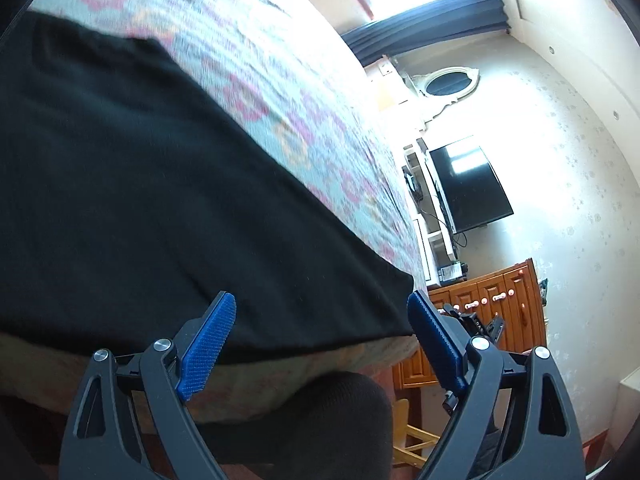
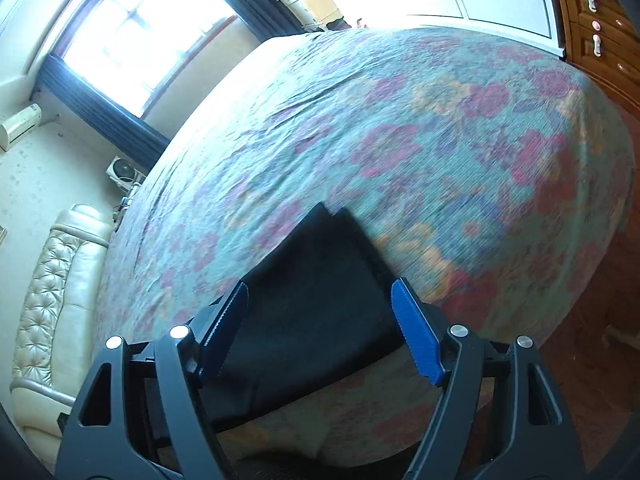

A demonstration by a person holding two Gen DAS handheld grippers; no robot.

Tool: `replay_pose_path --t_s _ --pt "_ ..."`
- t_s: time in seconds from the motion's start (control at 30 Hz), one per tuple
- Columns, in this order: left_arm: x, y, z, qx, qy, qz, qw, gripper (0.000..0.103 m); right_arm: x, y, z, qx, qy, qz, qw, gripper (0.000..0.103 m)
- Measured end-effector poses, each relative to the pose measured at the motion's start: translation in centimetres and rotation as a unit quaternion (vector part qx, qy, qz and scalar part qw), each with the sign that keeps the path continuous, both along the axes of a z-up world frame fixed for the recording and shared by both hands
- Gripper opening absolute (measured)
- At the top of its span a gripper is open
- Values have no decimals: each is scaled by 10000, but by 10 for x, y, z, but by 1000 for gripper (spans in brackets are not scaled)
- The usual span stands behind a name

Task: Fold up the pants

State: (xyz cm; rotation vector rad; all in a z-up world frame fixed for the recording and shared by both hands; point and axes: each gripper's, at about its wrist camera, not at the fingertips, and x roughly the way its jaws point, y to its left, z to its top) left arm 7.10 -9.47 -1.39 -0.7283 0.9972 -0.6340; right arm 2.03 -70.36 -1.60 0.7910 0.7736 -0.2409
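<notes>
Black pants (image 1: 152, 200) lie flat on a bed with a floral bedspread (image 1: 280, 92), reaching the near edge. My left gripper (image 1: 320, 300) is open, its blue pads either side of the pants' near edge, holding nothing. In the right wrist view the pants (image 2: 316, 288) look like a folded black rectangle at the bed's near edge on the bedspread (image 2: 400, 140). My right gripper (image 2: 320, 290) is open and empty, its fingers flanking the pants just above them.
A dark knee (image 1: 336, 416) shows below the bed edge. A wall TV (image 1: 468, 188), white shelving (image 1: 424, 208) and a wooden dresser (image 1: 492, 312) stand beyond the bed. A cream tufted sofa (image 2: 52, 292) and a window (image 2: 132, 36) lie to the left.
</notes>
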Motion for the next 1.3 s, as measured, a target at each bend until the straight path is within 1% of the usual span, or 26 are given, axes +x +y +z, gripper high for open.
replay_pose_path --t_s 0.07,0.13,0.2,0.3,0.37,0.43,0.47,0.5,0.53,0.6,0.67,0.73,0.83,0.93,0.97,1.03,1.07,1.1,1.13,1.2,1.27,1.3 --pt "5 19 8 431 -297 5 9986 87 3 -20 -9 151 -4 6 9999 74" --pt "6 42 10 891 -554 153 9944 87 14 -27 -22 376 63 154 9992 74" --pt "5 67 4 1064 -579 359 9920 87 25 -28 -34 416 229 257 9985 74" --pt "3 104 -9 1024 -311 749 9914 87 36 -26 -49 437 392 462 9972 74" --pt "2 125 -22 905 -35 1061 9902 87 43 -21 -57 549 445 598 9957 74" --pt "5 138 -31 712 177 1238 9896 86 49 -16 -64 715 430 770 9935 74" --pt "7 141 -30 608 193 1256 9900 86 51 -12 -66 741 456 857 9925 76" --pt "8 147 -30 599 167 1266 9900 86 54 -8 -65 648 514 901 9925 76" --pt "8 148 -27 642 101 1270 9898 87 56 -6 -65 578 567 947 9922 76" --pt "7 149 -22 682 -49 1238 9900 87 58 -5 -64 595 564 1011 9915 76" --pt "6 150 -21 714 -90 1240 9897 87 59 -5 -63 574 592 1099 9905 72" --pt "7 145 -22 706 -27 1259 9895 87 60 -3 -62 418 708 1220 9891 62" --pt "8 143 -26 707 35 1261 9895 87 61 -3 -59 244 828 1344 9872 52" --pt "9 143 -24 754 -6 1215 9897 87 64 -2 -59 73 900 1514 9843 50" --pt "8 145 -23 739 -18 1210 9899 87 66 -1 -58 -65 934 1533 9837 51" --pt "8 146 -23 682 -36 1225 9901 87 69 -5 -54 -266 813 1409 9863 65" --pt "8 146 -22 677 -33 1225 9902 87 70 -8 -52 -280 700 1291 9888 79" --pt "9 146 -21 683 -34 1223 9901 87 71 -13 -52 -227 601 1190 9908 82" --pt "9 147 -21 699 -49 1225 9900 87 73 -15 -54 -107 572 1180 9913 82" --pt "9 150 -20 724 -91 1248 9895 87 80 -12 -63 141 644 1405 9879 83" --pt "9 152 -21 726 -80 1276 9891 87 86 1 -63 -147 788 1720 9818 83" --pt "10 154 -23 722 -56 1298 9889 87 88 6 -63 -261 855 1855 9786 76"
